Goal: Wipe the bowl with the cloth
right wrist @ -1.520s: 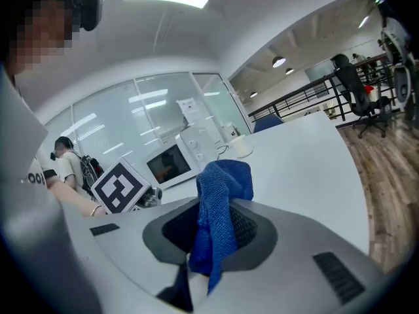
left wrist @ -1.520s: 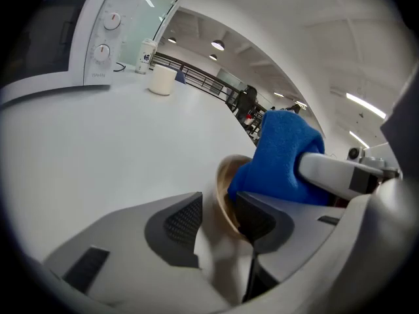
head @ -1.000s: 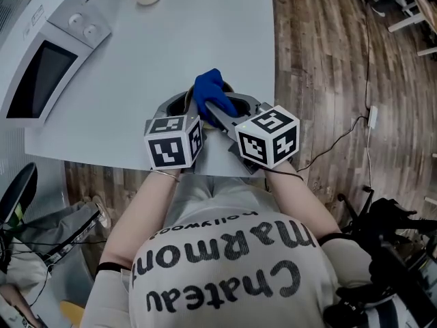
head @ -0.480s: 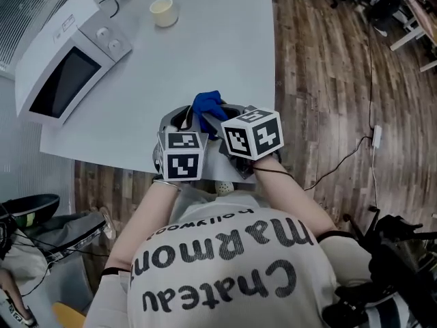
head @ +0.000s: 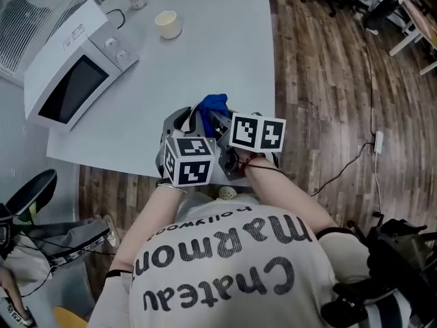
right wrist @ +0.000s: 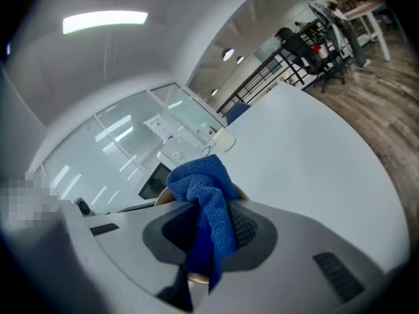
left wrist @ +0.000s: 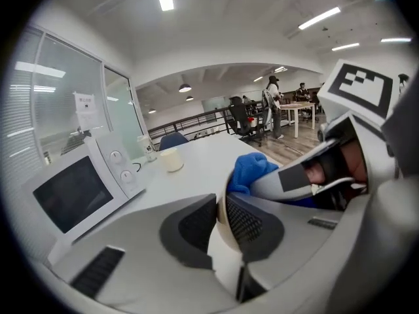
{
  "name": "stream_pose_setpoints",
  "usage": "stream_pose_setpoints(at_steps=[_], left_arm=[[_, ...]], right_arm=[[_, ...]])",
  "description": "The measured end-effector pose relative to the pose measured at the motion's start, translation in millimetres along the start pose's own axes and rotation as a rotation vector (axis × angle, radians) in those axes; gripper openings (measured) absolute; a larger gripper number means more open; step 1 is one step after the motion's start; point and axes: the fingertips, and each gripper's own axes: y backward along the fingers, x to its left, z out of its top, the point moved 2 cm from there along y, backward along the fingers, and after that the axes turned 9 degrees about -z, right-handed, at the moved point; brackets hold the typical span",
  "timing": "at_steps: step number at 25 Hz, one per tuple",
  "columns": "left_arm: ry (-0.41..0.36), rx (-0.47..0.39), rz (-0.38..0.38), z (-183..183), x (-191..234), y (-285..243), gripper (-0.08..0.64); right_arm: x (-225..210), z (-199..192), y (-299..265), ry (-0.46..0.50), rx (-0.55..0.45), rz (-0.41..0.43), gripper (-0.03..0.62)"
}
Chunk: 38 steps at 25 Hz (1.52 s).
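Table [head: 205, 67], microwave [head: 75, 67]; wood floor [head: 328, 80]. Left hand-held gripper [left wrist: 220, 222] pinches bowl [left wrist: 226, 270], jaws just opening; right hand-held gripper [right wrist: 209, 231] clamps cloth [right wrist: 200, 178].

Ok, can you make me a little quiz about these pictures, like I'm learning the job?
1. True or false: the right gripper holds a blue cloth.
2. What stands on the table beyond the microwave? A a cup, B a banana, C a teddy.
3. Fill in: the left gripper has the rim of the ___ between its jaws.
Key: 1 true. 2 A. 3 bowl; those jaws have just been opening slightly, yet grip the rim.
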Motion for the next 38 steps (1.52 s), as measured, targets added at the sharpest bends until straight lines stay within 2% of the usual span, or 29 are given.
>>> stream_pose_setpoints(at_steps=[7, 13, 16, 18, 21, 24, 26, 28, 32, 38], left_arm=[[0.047, -0.074, 0.035, 11, 7, 2, 0.057], [0.128, -0.089, 0.073, 11, 20, 1, 0.061], [0.139, -0.066, 0.06, 8, 17, -2, 0.061], [0.143, -0.054, 0.032, 7, 11, -4, 0.06], [0.13, -0.055, -0.033, 12, 0, -6, 0.043], [0.141, -0.078, -0.089, 16, -3, -6, 0.041], [0.141, -0.082, -0.095, 16, -3, -4, 0.049], [0.124, -0.075, -0.081, 17, -7, -2, 0.054], [0.115, -0.061, -0.071, 15, -7, -1, 0.055], [0.124, -0.034, -0.054, 4, -5, -7, 0.057]], right_arm=[[-9, 3, 3, -0.161, -0.02, -0.029, 0.066], [-17, -7, 2, -0.221, 0.0, -0.049, 0.066], [-18, -6, 2, -0.229, 0.017, -0.044, 0.066], [-10, -2, 4, -0.216, 0.023, 0.001, 0.066], [9, 5, 7, -0.156, 0.027, 0.08, 0.066], [12, 8, 7, -0.071, 0.046, 0.092, 0.066], [10, 7, 6, -0.046, 0.076, 0.108, 0.066], [6, 5, 4, -0.005, 0.075, 0.084, 0.066], [8, 1, 0, 0.137, 0.029, 0.019, 0.066], [-2, -4, -7, 0.346, 0.014, -0.088, 0.066]])
